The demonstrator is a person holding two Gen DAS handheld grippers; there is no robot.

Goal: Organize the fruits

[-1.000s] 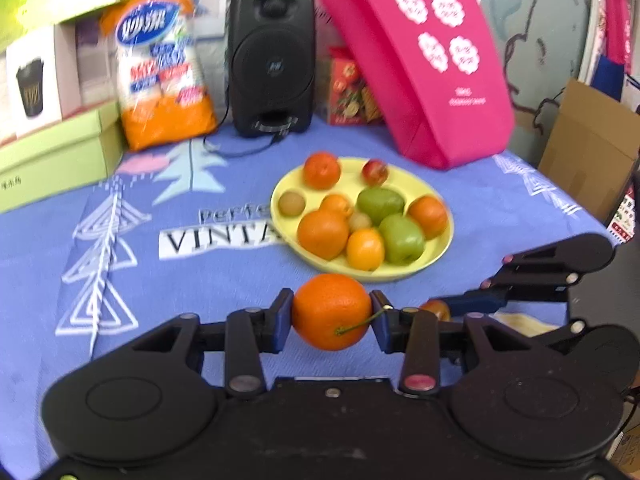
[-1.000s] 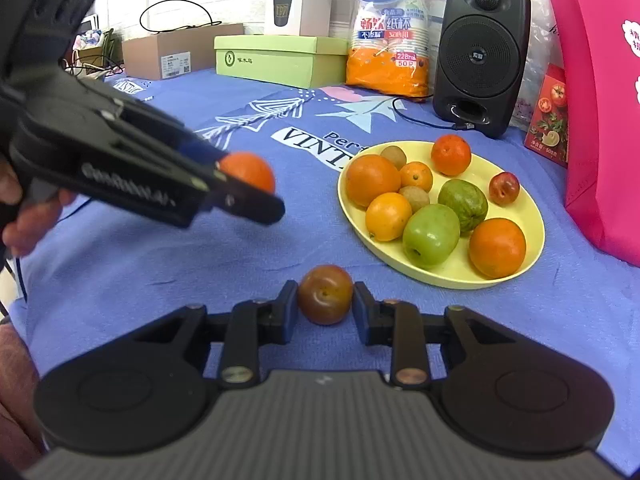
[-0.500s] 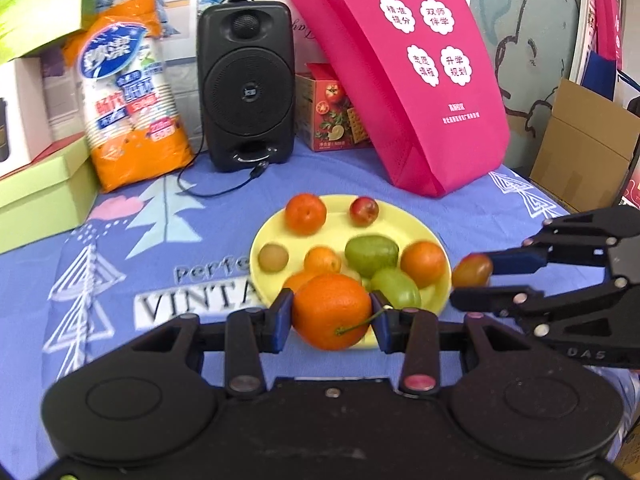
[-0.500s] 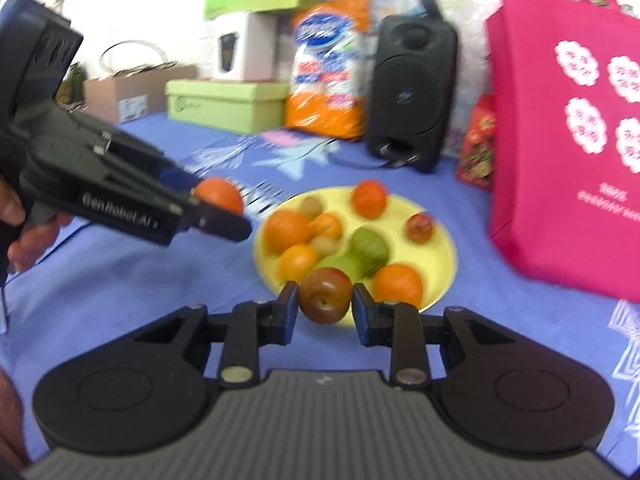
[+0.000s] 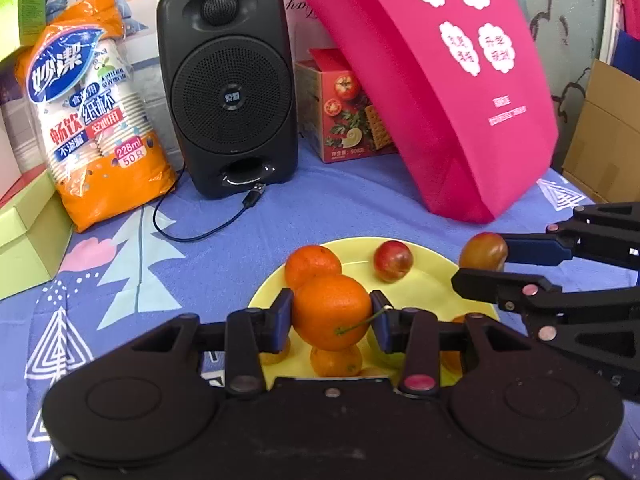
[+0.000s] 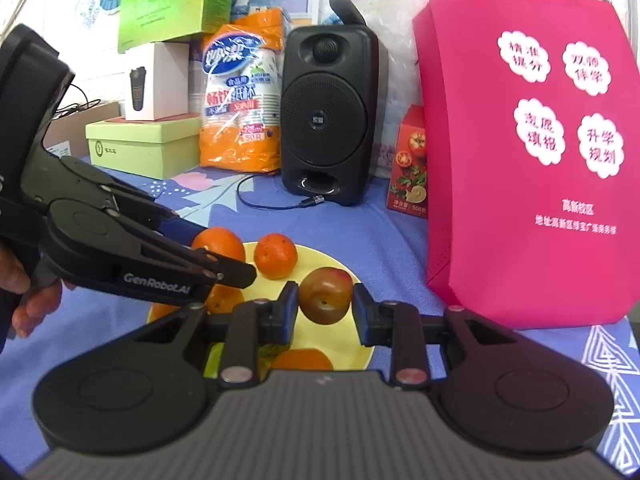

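Note:
My left gripper is shut on an orange with a green stem and holds it over the yellow plate. My right gripper is shut on a reddish-brown plum and holds it over the plate's right side. The plum also shows in the left wrist view, and the held orange in the right wrist view. On the plate lie another orange, a small red plum and more fruit, partly hidden by the grippers.
A black speaker with a loose cable stands behind the plate. A pink bag leans at the right, a red box beside it. An orange cup pack and green boxes stand at the left.
Both grippers moved forward with their fruit, from in front of the plate to above it. The plate is now closer and partly hidden under them.

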